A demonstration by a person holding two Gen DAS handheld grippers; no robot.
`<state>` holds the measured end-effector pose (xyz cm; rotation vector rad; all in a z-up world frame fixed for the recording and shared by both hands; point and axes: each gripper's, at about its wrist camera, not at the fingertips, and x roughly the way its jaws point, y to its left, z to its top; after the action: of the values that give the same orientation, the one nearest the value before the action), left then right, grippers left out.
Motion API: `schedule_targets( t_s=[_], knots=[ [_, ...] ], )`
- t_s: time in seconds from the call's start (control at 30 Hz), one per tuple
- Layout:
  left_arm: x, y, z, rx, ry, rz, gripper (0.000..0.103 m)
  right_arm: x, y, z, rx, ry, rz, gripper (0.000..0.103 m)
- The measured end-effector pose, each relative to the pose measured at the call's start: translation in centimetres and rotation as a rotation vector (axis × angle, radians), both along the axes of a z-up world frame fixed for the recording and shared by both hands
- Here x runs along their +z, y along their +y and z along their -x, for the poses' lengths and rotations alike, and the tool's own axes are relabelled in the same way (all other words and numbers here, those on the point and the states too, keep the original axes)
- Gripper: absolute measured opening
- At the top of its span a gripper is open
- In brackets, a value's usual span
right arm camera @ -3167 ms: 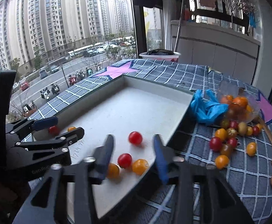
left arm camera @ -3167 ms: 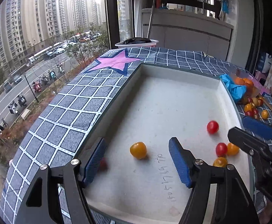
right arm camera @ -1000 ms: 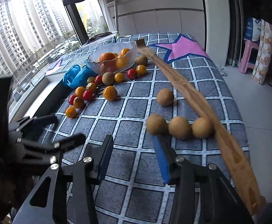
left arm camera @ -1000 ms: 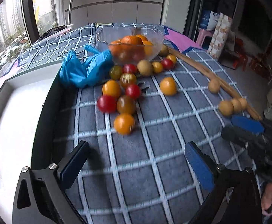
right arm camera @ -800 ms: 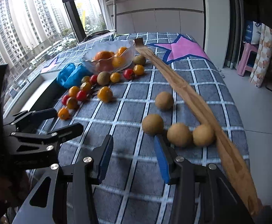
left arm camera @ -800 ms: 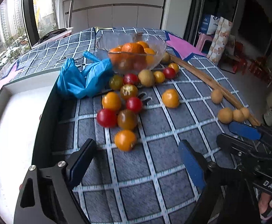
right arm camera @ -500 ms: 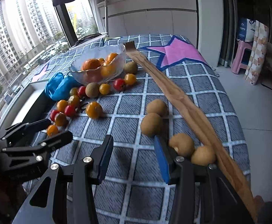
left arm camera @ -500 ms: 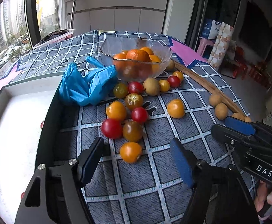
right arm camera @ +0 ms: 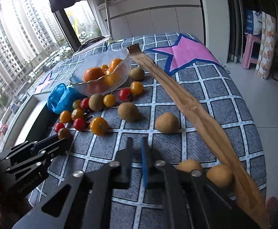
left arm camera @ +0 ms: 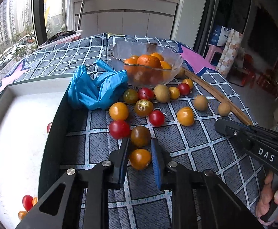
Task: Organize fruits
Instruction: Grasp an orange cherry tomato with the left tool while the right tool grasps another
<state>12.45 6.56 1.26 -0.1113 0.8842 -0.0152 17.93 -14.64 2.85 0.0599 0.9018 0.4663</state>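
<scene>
Since half a second ago my left gripper (left arm camera: 139, 159) has narrowed its fingers around the orange tomato (left arm camera: 140, 158) on the worktop (left arm camera: 196, 143), flanking it without visible contact. My right gripper (right arm camera: 137, 158), nearly clenched and empty, sits farther off.

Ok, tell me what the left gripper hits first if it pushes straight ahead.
The left gripper already brackets an orange cherry tomato. Pushed on, it likely meets the dark brownish tomato just beyond, with a red tomato beside it, though depth is uncertain.
</scene>
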Motion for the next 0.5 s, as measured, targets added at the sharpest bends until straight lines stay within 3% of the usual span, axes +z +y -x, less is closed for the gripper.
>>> schedule_targets(
  t_s=[0.03,0.07,0.2,0.33,0.4,0.43,0.47,0.5],
  knots=[
    [0.0,0.0,-0.1,0.0,0.0,-0.001,0.024,0.2,0.1,0.0,-0.001,-0.012,0.0,0.043],
    [0.0,0.0,-0.1,0.0,0.0,0.001,0.024,0.4,0.4,0.1,0.003,-0.031,-0.006,0.049],
    [0.0,0.1,-0.1,0.004,-0.001,0.011,0.025,1.0,2.1,0.5,0.064,-0.056,-0.01,0.051],
    [0.0,0.5,0.0,0.004,-0.003,0.028,0.025,0.8,4.8,0.6,0.112,-0.084,0.047,0.05],
    [0.0,0.8,0.0,0.009,-0.004,0.045,0.024,0.3,5.7,-0.3,0.115,-0.048,0.061,0.046],
    [0.0,0.9,0.0,0.009,-0.005,0.055,0.024,0.2,5.8,-0.5,0.126,-0.036,0.044,0.031],
    [0.0,0.9,0.0,0.009,-0.006,0.057,0.024,0.2,6.0,-0.7,0.139,-0.033,0.032,0.024],
    [0.0,0.9,0.0,0.009,-0.006,0.055,0.024,0.2,6.2,-0.6,0.147,-0.04,0.038,0.024]
  ],
)
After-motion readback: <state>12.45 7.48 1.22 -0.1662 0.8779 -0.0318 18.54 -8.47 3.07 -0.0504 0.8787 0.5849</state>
